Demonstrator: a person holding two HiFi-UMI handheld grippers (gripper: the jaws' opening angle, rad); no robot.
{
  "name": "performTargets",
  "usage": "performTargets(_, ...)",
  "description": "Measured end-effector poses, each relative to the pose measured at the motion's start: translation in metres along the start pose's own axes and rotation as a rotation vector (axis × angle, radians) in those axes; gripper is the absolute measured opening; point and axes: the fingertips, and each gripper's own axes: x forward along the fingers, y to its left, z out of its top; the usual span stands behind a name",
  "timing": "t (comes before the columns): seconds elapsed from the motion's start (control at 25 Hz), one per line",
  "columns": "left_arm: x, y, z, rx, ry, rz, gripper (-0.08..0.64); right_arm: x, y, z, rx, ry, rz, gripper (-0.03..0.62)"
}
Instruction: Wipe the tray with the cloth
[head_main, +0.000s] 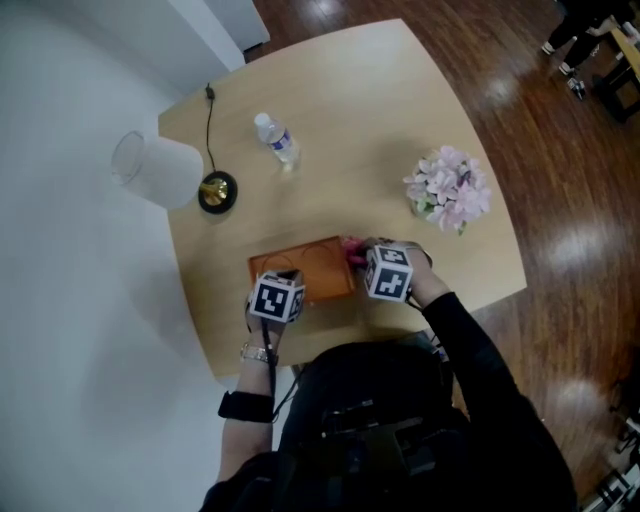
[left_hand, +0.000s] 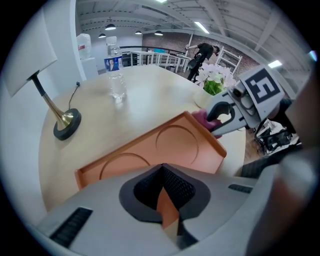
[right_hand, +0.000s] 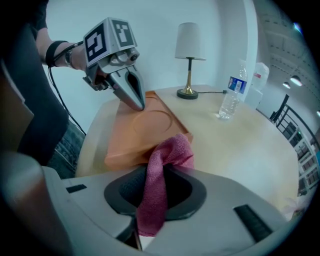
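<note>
Now left tool (left_hand: 165, 200) clamps tray (left_hand: 175, 145) rim; right tool (right_hand: 152, 200) pinches pink cloth (right_hand: 172, 152)

A tray (head_main: 315, 262) lies at the table's (head_main: 370, 130) near edge, with a lamp (head_main: 165, 170) behind-left, a water bottle (head_main: 277, 140) behind, flowers (head_main: 449, 190) to the right, and a cloth (head_main: 352, 248) at its right end.

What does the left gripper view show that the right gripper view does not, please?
Only the left gripper view shows the flowers and the right gripper from outside. Only the right gripper view shows the left gripper from outside, shut on the tray. Both show the tray, the cloth in the right gripper's jaws, the bottle and the lamp.
</note>
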Motion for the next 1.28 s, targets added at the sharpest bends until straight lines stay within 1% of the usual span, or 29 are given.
performTargets(0.16, 0.002, -0.005, -0.003, -0.016, 0.01, -0.016, 0.006, 0.011, 0.045, -0.02, 0.004, 0.0, 0.071, 0.086)
performTargets(0.28, 0.001, -0.002, 0.0, -0.004, -0.008, -0.006, 0.006, 0.007, 0.068, -0.028, 0.022, 0.017, 0.096, 0.086)
performTargets(0.4, -0.001, 0.0, 0.0, -0.01, -0.021, -0.004, 0.006, 0.005, 0.09, -0.034, 0.026, 0.026, 0.125, 0.086)
performTargets(0.56, -0.001, 0.0, 0.0, -0.003, -0.022, 0.0, 0.006, 0.007, 0.114, -0.036, 0.034, 0.008, 0.182, 0.086)
performTargets(0.64, -0.001, 0.0, -0.001, -0.013, -0.025, -0.002, 0.006, 0.005, 0.124, -0.035, 0.029, 0.001, 0.214, 0.086)
performTargets(0.76, 0.0, 0.0, -0.002, -0.019, -0.022, -0.001, 0.006, -0.002, 0.127, -0.037, 0.032, 0.012, 0.245, 0.086)
performTargets(0.88, 0.0, 0.0, -0.001, -0.019, -0.021, 0.0, 0.006, -0.006, 0.113, -0.042, 0.051, 0.012, 0.243, 0.086)
performTargets(1.04, 0.001, -0.001, 0.0, -0.028, -0.02, 0.003, 0.006, -0.01, 0.07, -0.05, 0.063, 0.03, 0.184, 0.086)
performTargets(1.16, 0.001, -0.003, -0.002, -0.042, -0.006, -0.003, 0.006, -0.009, 0.031, -0.046, 0.066, 0.032, 0.118, 0.086)
performTargets(1.28, 0.0, -0.004, -0.001, -0.053, 0.0, -0.005, 0.006, -0.002, -0.017, -0.039, 0.093, 0.024, 0.016, 0.086)
